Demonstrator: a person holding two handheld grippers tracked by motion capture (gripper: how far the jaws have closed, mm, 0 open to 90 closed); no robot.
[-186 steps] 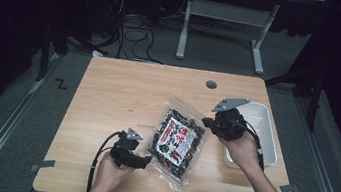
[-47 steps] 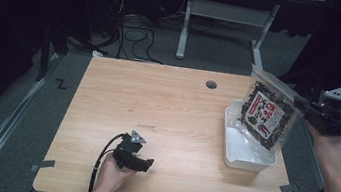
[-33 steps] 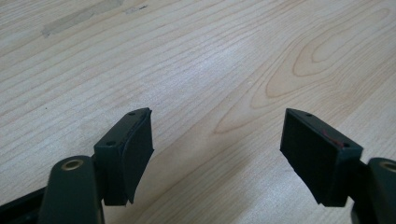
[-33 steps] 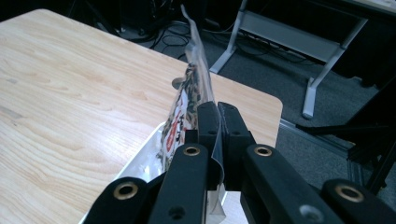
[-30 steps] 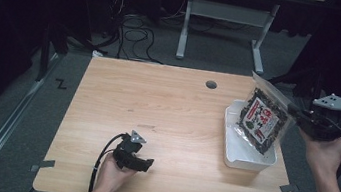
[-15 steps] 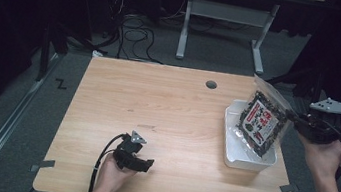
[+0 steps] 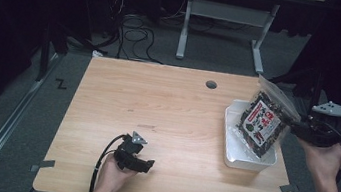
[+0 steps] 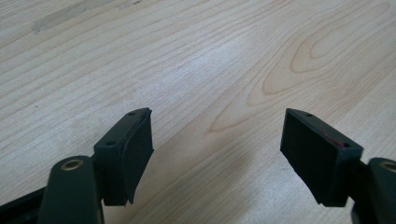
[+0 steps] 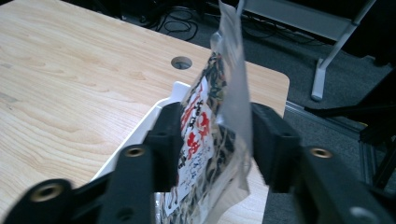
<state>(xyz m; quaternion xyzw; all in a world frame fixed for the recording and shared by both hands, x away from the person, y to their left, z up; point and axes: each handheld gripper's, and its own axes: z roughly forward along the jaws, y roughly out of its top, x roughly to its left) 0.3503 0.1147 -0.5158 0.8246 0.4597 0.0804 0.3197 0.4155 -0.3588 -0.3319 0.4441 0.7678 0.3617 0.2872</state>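
Note:
A clear snack bag (image 7: 264, 120) with a red, white and black label hangs tilted over the white bin (image 7: 231, 139) at the table's right side. My right gripper (image 7: 293, 126) is shut on the bag's right edge. In the right gripper view the bag (image 9: 208, 135) stands on edge between the two black jaws, above the bin's rim (image 9: 154, 114). My left gripper (image 7: 147, 165) rests low near the table's front edge, held in a hand, open. In the left gripper view its pads (image 8: 136, 149) stand wide apart over bare wood with nothing between them.
The wooden table (image 7: 157, 104) has a round cable hole (image 7: 211, 84) at the back. A cable (image 7: 102, 157) trails from the left gripper. Beyond the table are a grey desk frame (image 7: 230, 18) and floor cables (image 7: 135, 25). Tape marks the table's front corners (image 7: 289, 188).
My right gripper has lowered the bag from up at the right down toward the bin. Earlier the bag lay on the table's middle. The left gripper stayed put.

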